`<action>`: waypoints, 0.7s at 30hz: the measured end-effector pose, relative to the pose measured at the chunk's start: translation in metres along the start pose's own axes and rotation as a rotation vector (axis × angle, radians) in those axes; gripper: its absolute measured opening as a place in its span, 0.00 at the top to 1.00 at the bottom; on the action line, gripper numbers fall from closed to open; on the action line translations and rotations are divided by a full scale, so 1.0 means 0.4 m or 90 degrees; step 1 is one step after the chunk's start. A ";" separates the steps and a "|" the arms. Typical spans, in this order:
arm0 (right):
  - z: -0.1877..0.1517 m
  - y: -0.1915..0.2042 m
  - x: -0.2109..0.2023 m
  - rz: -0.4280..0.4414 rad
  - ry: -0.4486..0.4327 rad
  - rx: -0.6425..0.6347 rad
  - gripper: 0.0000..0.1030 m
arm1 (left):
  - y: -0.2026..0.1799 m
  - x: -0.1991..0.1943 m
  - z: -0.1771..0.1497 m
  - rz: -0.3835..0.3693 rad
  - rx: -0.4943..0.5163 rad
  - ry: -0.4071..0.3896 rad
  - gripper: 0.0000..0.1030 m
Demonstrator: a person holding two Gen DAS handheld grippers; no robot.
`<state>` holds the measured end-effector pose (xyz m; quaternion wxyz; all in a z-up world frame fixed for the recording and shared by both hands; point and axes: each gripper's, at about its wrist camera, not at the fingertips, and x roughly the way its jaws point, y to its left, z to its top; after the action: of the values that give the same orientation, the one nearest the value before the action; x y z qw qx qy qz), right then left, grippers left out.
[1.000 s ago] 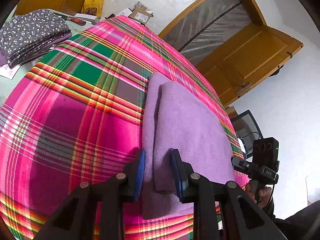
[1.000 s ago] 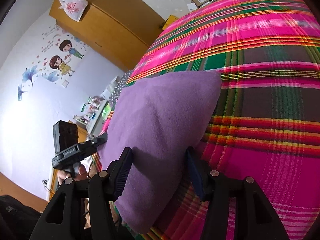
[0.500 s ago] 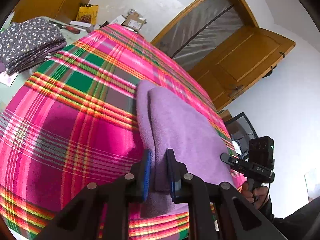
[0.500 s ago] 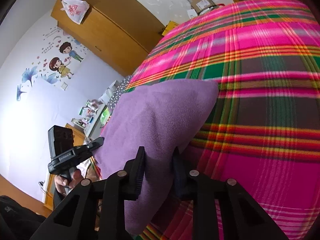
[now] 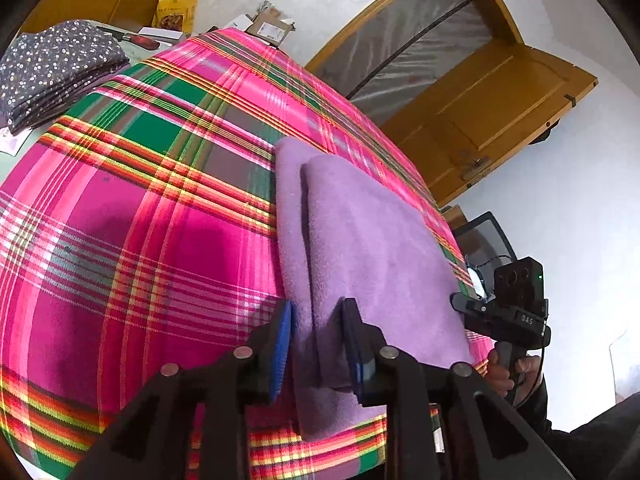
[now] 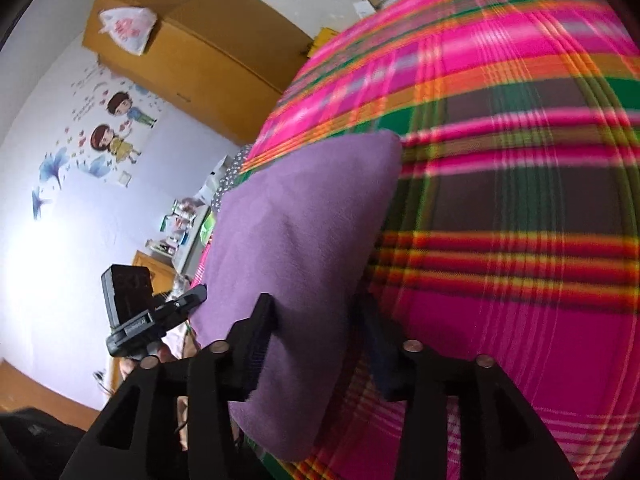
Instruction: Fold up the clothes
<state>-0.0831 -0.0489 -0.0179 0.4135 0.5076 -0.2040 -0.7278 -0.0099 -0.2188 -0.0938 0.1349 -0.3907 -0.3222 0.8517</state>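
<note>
Both grippers, left [image 5: 316, 344] and right [image 6: 316, 344], are seen w/ fingers spread apart around the near edge of 1 purple cloth [image 5: 372, 248], nothing pinched. It's laid folded in layers on the plaid bedspread [image 5: 120, 208]. Could be pre-grab or just let go, can't be told. 1 dotted folded pile [image 5: 52, 68] is spotted further back.

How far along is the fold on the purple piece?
Done: the purple cloth lies doubled on the plaid tablecloth, one layer over another. A folded dotted stack sits at the table's far corner. In hand: the left tool and right tool both stand open around the cloth's near edge, one at each end. Left: probably another fold, then stacking.
</note>
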 end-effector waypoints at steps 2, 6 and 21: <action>-0.001 0.001 0.000 0.004 0.000 0.001 0.55 | 0.005 0.008 0.005 -0.009 -0.005 0.003 0.73; 0.000 0.017 0.015 0.011 0.010 -0.011 0.53 | 0.014 0.018 0.012 -0.027 -0.017 0.005 0.73; 0.008 0.050 0.018 -0.014 -0.024 -0.048 0.72 | -0.053 -0.004 0.020 0.006 0.052 -0.010 0.83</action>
<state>-0.0790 -0.0667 -0.0064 0.4201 0.4802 -0.1786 -0.7490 -0.0152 -0.2070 -0.0751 0.1439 -0.3798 -0.2864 0.8678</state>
